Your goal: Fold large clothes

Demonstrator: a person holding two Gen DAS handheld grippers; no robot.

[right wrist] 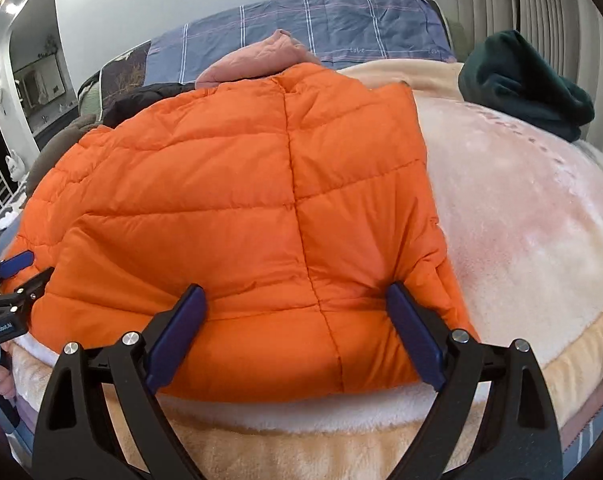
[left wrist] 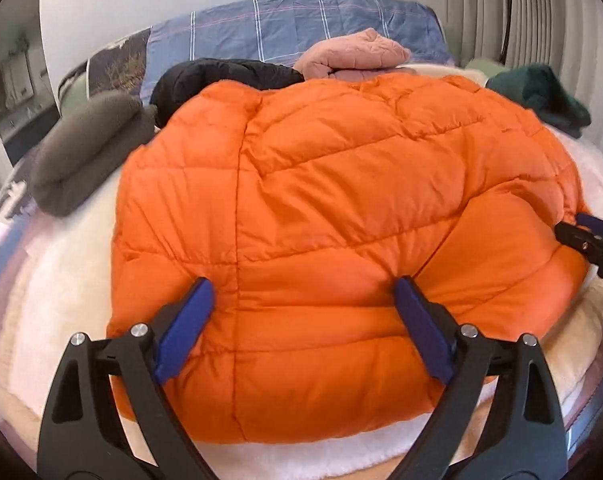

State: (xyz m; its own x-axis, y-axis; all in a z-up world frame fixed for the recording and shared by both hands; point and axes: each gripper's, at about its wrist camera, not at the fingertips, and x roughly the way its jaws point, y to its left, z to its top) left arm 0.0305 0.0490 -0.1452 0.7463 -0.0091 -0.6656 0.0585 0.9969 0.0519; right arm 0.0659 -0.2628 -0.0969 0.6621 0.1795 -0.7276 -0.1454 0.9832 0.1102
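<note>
Lying puffy, light and slick on the bed's blanket [right wrist: 521, 240], orange quilted down jacket [left wrist: 321, 220] wants hem-seam grips; left tongs [left wrist: 303, 330] and right tongs [right wrist: 295, 334] apart, straddling hem.

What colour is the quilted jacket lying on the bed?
Bright orange; the quilted jacket shows best in the left wrist view.

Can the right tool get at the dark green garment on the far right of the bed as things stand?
Probably yes. The right tool is open over the orange jacket, and only bare blanket lies between it and the green garment, though that sits far back.
</note>
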